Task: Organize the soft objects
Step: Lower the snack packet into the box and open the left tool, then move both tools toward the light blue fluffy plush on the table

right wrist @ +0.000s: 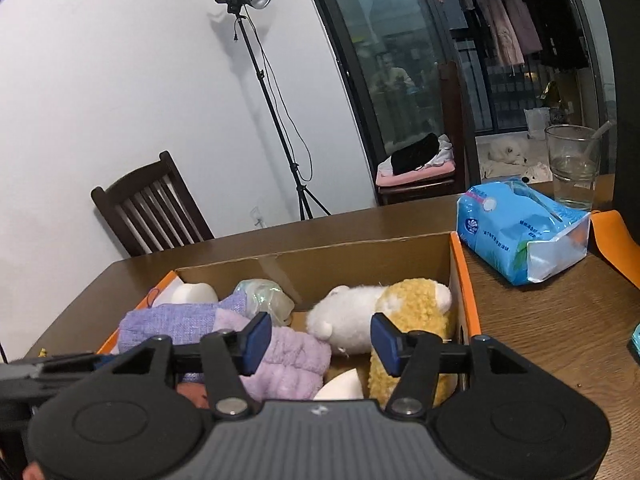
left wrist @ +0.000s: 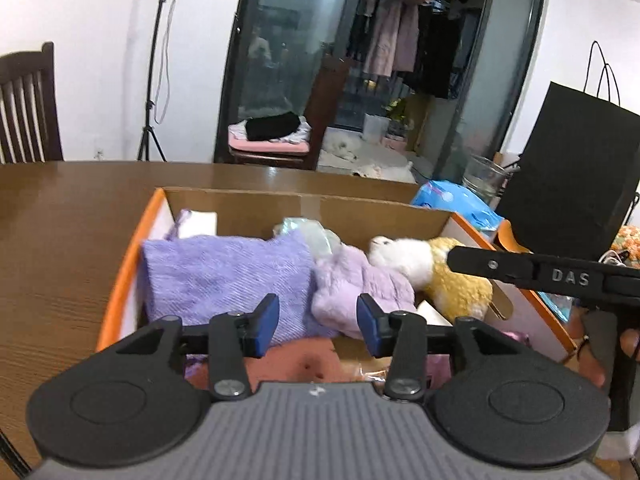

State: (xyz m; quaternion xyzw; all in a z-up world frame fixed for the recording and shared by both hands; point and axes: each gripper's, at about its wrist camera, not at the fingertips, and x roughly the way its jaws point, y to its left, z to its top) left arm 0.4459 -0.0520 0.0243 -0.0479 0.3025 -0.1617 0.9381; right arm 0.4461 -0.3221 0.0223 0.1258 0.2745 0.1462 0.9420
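Note:
An orange-edged cardboard box (left wrist: pixel 248 210) (right wrist: pixel 360 258) sits on the brown table and holds soft things. In it lie a purple knit cloth (left wrist: pixel 224 276) (right wrist: pixel 168 322), a fluffy lilac item (left wrist: pixel 360 284) (right wrist: pixel 288 360), a white and yellow plush toy (left wrist: pixel 432 264) (right wrist: pixel 384 312), a crumpled clear bag (left wrist: pixel 312 232) (right wrist: pixel 264 294) and a pinkish item (left wrist: pixel 304 360) at the near end. My left gripper (left wrist: pixel 318 326) is open and empty above the box's near end. My right gripper (right wrist: pixel 320 344) is open and empty over the plush; its finger (left wrist: pixel 520 268) shows in the left wrist view.
A blue tissue pack (right wrist: pixel 520 228) (left wrist: pixel 456 200) and a drinking glass (right wrist: pixel 572 168) stand on the table right of the box. A black paper bag (left wrist: pixel 576 168) stands at the far right. A dark wooden chair (right wrist: pixel 152 212) and a light stand (right wrist: pixel 276 120) are behind the table.

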